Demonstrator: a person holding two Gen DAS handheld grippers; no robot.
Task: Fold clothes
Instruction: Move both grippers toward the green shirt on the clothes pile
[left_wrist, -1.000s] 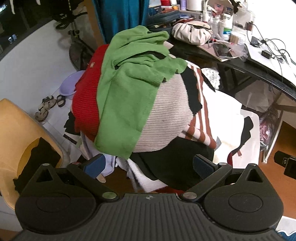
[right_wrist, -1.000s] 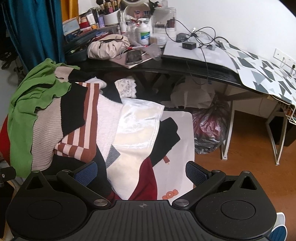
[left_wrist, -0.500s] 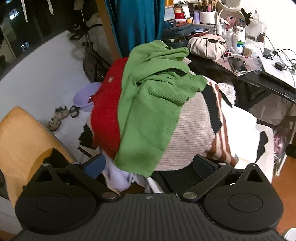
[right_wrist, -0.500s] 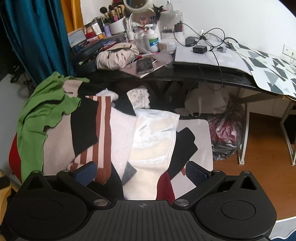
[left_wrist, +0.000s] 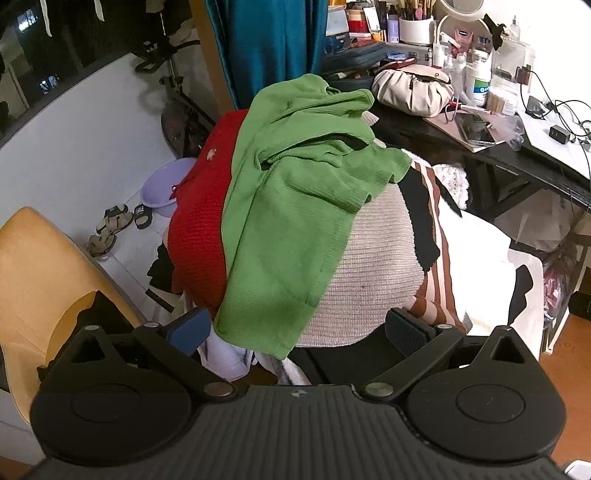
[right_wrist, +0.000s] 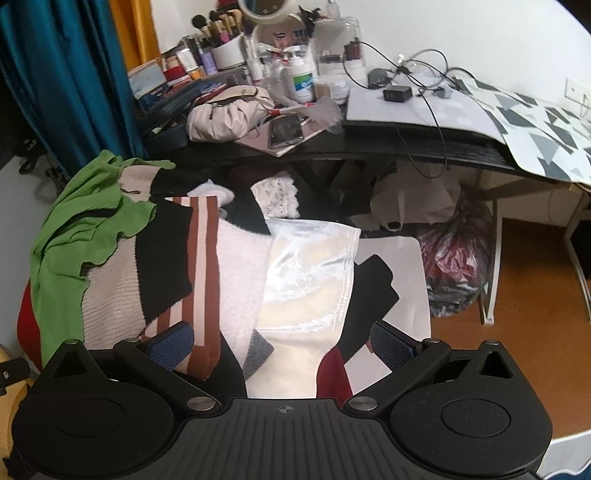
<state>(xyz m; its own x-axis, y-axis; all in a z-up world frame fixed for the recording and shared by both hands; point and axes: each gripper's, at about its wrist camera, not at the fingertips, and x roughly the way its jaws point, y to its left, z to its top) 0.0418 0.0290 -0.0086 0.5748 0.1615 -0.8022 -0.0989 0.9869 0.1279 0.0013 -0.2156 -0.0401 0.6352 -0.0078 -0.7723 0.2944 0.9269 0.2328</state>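
A heap of clothes lies in front of me. On top is a green knit top (left_wrist: 295, 206), over a red garment (left_wrist: 201, 225) and a beige ribbed sweater (left_wrist: 373, 266). A black, brown and white striped piece (right_wrist: 195, 266), a white satin piece (right_wrist: 310, 266) and black pieces lie to the right. My left gripper (left_wrist: 295, 328) is open and empty, just short of the green top's lower hem. My right gripper (right_wrist: 280, 341) is open and empty above the striped and satin pieces.
A black desk (right_wrist: 406, 144) crowded with cosmetics, a beige pouch (right_wrist: 229, 114), a phone and cables stands behind the heap. A yellow chair (left_wrist: 40, 277) is at left. A purple basin (left_wrist: 164, 184) and sandals are on the floor. A plastic bag (right_wrist: 454, 269) sits under the desk.
Both grippers have drawn back and up from the heap, and the left view has swung left. Both stay open and empty. The clothes have not moved.
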